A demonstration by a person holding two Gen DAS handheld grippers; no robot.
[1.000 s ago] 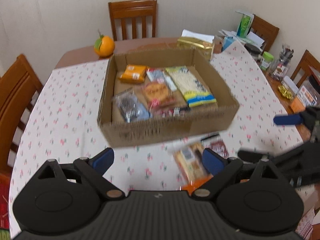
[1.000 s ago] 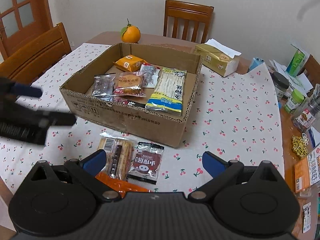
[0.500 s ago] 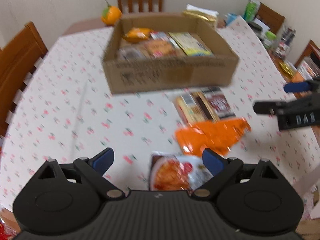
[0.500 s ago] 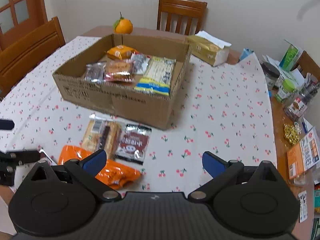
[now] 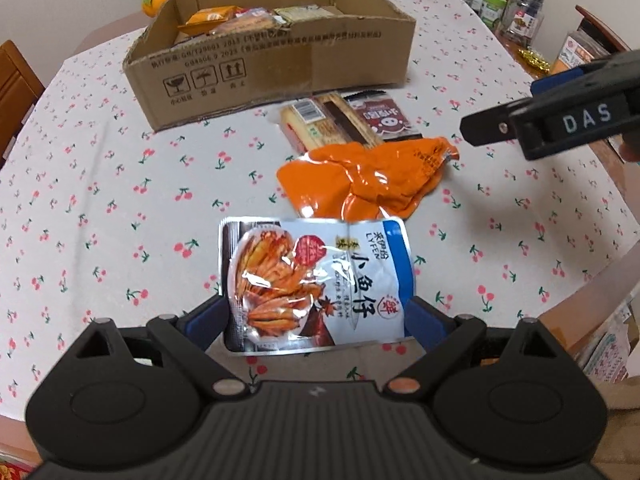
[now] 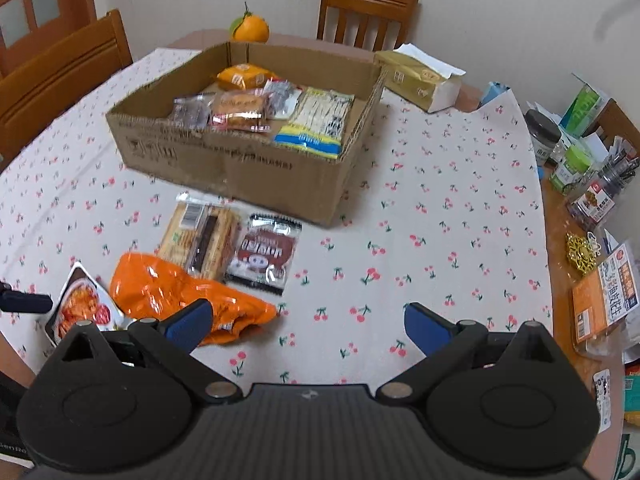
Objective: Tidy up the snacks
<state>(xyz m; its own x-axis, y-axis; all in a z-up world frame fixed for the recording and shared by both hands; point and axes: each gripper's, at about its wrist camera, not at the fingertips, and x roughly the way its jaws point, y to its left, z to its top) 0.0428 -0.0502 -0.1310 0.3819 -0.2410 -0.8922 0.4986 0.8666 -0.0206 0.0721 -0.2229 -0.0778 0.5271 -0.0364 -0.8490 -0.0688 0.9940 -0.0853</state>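
Centrally, a table under a cherry-print tablecloth (image 6: 440, 208) carries all items. On it, toward the far side, stands an open cardboard box (image 6: 240, 164) holding several snack packets. Just in front of the box lie four loose snacks: a crumpled orange bag (image 5: 368, 176), a white-and-blue fish snack pouch (image 5: 320, 284), a cracker pack (image 6: 200, 236) and a small dark red packet (image 6: 266, 254). The orange bag touches the cracker pack and overlaps the pouch's far edge. The left gripper (image 5: 316, 320) has its jaws spread wide, one on each side of the pouch's near end; contact cannot be determined. The right gripper (image 6: 308, 322) is also spread wide, holding nothing, above bare tablecloth beside the orange bag.
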